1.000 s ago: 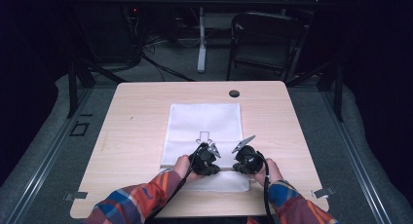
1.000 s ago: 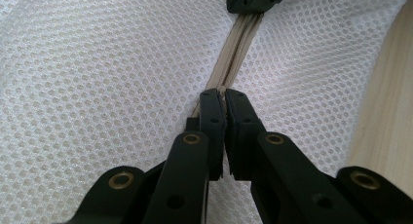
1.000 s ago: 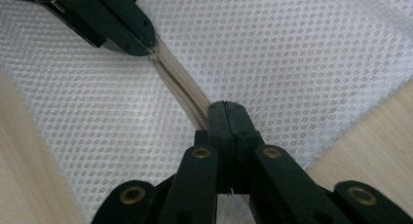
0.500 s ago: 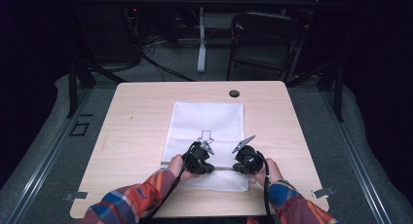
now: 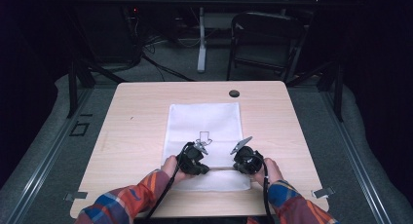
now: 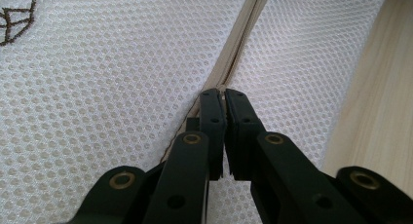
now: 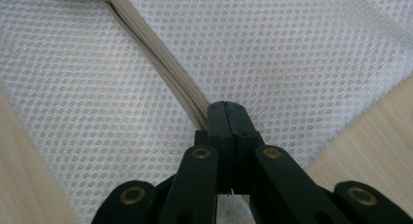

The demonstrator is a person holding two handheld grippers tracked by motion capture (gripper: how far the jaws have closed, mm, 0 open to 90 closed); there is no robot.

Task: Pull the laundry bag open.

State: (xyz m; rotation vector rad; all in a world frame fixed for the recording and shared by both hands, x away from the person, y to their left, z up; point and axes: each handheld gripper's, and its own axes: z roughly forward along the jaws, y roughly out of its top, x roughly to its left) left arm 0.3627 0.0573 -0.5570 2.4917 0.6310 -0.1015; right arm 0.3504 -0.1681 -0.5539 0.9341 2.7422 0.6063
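A white mesh bag [image 5: 204, 118] lies flat on the wooden table [image 5: 131, 131], with a beige zipper [image 5: 221, 170] running across its near end. My left gripper [image 5: 198, 164] sits over the left part of the zipper, and my right gripper [image 5: 245, 163] over the right part. In the left gripper view my left gripper [image 6: 224, 95] is shut on the zipper [image 6: 246, 27], whose two sides part slightly ahead of it. In the right gripper view my right gripper [image 7: 226, 107] is shut on the zipper [image 7: 156, 53], which runs closed away from it.
A brown outline mark [image 5: 204, 136] is printed on the bag just beyond the grippers. A black round grommet [image 5: 234, 93] sits near the table's far edge. A dark chair [image 5: 265, 39] stands on the floor behind. Bare wood flanks the bag on both sides.
My left gripper has slid a little to the left along the zipper, widening the gap between the two grippers. The right gripper has stayed put.
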